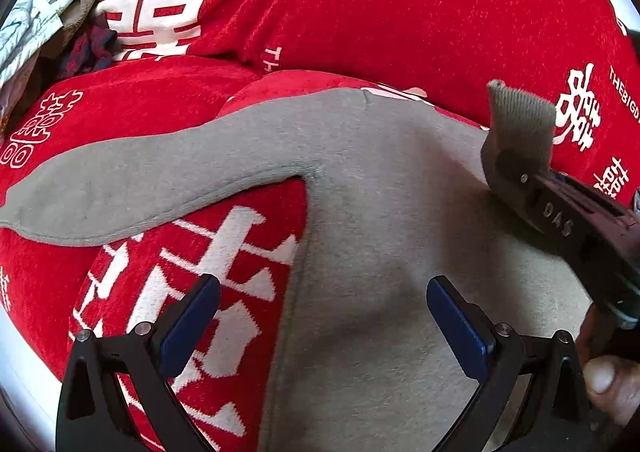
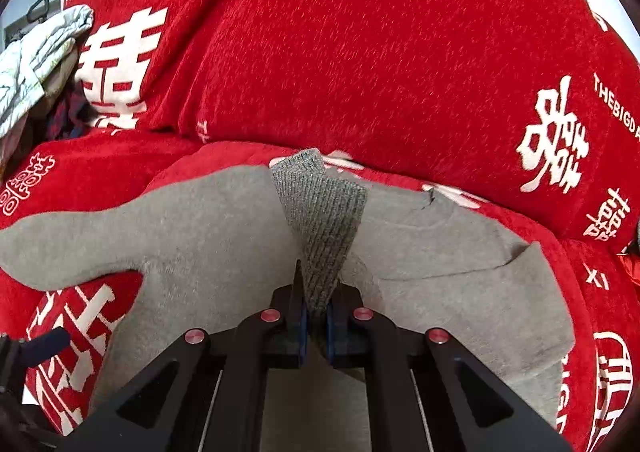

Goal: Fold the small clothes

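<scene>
Nearest the left wrist camera, the left claw (image 1: pixel 323 306) stands wide open, its two blue-padded fingers (image 1: pixel 192 326) spread well apart and holding nothing; they hover just above the grey sweater (image 1: pixel 360 252), one finger over the red cover and the other over the grey cloth. In the right wrist view the right claw (image 2: pixel 315 326) is closed tight on the ribbed cuff (image 2: pixel 324 224) of the sweater's sleeve, the knit strip rising up from between the pads and fanning out above them.

The grey sweater lies spread on a red sofa cover (image 1: pixel 400 12) printed with large white characters and small white lettering. Its body runs under both claws, and its other sleeve (image 1: pixel 140 180) stretches flat out to the left across the seat. In the right wrist view the neckline (image 2: pixel 432 216) shows near the back of the seat, and the right side of the garment (image 2: pixel 540 292) is folded over onto the body, with a straight edge running along it.

From the left wrist view the right claw (image 1: pixel 516 160) comes in from the right edge, the cuff (image 1: pixel 520 120) standing upright in its grip above the sweater's body. A thumb (image 1: pixel 608 380) shows at the lower right.

At the far left of the sofa sits a heap of other clothes: a pale quilted piece (image 1: pixel 44 0) on top and dark plaid fabric (image 1: pixel 90 48) beneath it.
</scene>
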{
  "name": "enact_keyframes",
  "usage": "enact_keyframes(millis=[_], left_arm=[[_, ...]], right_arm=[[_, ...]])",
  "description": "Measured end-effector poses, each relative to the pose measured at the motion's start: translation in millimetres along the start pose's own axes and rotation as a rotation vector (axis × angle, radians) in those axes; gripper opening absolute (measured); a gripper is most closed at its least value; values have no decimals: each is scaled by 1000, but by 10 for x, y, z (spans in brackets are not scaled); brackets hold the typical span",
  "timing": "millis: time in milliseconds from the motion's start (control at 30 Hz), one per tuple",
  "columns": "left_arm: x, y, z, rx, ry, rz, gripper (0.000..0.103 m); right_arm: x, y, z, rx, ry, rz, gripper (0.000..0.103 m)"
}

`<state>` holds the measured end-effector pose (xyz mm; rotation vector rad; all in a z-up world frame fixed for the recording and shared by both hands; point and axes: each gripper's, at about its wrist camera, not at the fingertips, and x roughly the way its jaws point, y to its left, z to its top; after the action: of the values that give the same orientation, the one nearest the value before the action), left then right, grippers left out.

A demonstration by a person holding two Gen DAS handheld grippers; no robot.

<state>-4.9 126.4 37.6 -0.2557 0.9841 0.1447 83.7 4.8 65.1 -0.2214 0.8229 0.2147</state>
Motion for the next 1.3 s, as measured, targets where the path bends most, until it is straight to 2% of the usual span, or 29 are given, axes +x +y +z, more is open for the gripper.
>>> enact_keyframes(millis=[433,867,967,1033,1200,1300], left_arm=[[-11,250,4,-61,2,13,103],[66,312,-38,-81,21,20,103],[71,326,-39,-82,22,24,103],[63,338,-37,-86,20,29,103],[-11,338,-12,-94,7,31,103],[-66,251,33,-80,-5,20,103]], right_arm=[[127,298,81,-17,16,69,7],[436,454,-9,-31,102,91,8],[480,475,0,-30,133,140,15],[471,473,3,-29,146,205,26],[194,294,63,-10,77,272,45],[18,22,68,18,23,263,54]])
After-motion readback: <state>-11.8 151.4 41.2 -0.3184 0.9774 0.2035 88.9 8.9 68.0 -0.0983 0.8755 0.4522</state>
